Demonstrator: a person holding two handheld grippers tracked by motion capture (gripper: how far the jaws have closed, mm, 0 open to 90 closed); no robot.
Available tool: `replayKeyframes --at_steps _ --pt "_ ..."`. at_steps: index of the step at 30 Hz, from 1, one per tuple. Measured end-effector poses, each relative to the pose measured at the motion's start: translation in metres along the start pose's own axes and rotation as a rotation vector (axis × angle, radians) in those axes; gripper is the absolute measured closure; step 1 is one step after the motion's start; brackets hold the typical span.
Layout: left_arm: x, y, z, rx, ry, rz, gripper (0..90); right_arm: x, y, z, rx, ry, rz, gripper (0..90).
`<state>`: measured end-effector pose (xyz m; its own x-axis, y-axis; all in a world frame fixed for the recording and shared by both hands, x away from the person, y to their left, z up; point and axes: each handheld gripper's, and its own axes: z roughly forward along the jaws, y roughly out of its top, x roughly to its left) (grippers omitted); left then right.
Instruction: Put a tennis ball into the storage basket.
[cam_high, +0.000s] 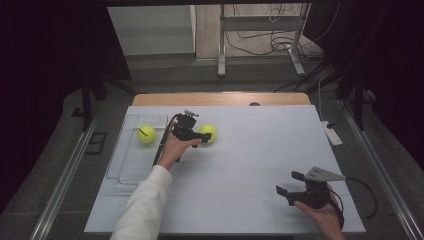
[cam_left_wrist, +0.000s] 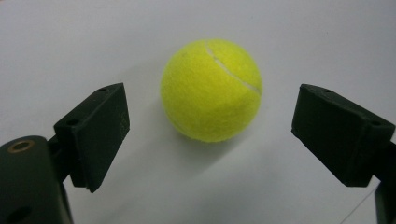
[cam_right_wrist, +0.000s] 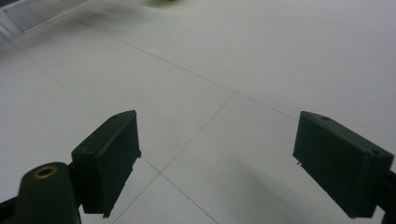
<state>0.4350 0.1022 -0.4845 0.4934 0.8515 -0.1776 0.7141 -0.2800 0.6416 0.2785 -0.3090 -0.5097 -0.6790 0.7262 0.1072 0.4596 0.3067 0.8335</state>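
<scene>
Yellow tennis ball (cam_left_wrist: 211, 89) resting on white table (cam_left_wrist: 303, 37), seam up.

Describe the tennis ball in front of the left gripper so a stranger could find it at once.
On the white table, look right of the clear plastic tray. The yellow-green felt tennis ball lies on the bare tabletop between the open left gripper's black jaws, untouched. The other yellow-green ball sits inside the tray.

Two tennis balls (cam_high: 147, 134) (cam_high: 208, 133), one clear tray (cam_high: 131, 165)
</scene>
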Motion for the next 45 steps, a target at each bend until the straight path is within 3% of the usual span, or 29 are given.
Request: replayKeyframes --at_steps 12,25,31,35,37,41,45 --pt "-0.005 0.005 0.016 0.025 0.002 0.016 11.1 0.001 0.000 0.001 0.005 0.003 -0.004 14.7" --pt "-0.001 0.003 0.034 0.039 0.000 -0.010 13.4 0.000 -0.001 0.001 0.009 0.002 -0.006 14.7" --pt "-0.002 0.003 0.035 0.033 0.001 0.001 25.9 0.000 -0.001 0.001 0.010 0.002 -0.007 14.7" --pt "-0.003 0.003 0.034 0.035 0.006 0.014 27.0 0.000 -0.001 0.001 0.010 0.002 -0.007 14.7" --pt "-0.003 0.003 0.033 0.034 0.032 0.017 27.2 0.000 -0.001 0.001 0.010 0.001 -0.007 14.7" --pt "-0.004 0.004 0.030 0.030 0.010 0.011 27.3 0.000 -0.001 0.001 0.012 -0.001 -0.008 14.7" --pt "-0.004 0.004 0.025 0.025 0.015 0.026 27.4 0.000 -0.001 0.001 0.010 0.000 -0.008 14.7"
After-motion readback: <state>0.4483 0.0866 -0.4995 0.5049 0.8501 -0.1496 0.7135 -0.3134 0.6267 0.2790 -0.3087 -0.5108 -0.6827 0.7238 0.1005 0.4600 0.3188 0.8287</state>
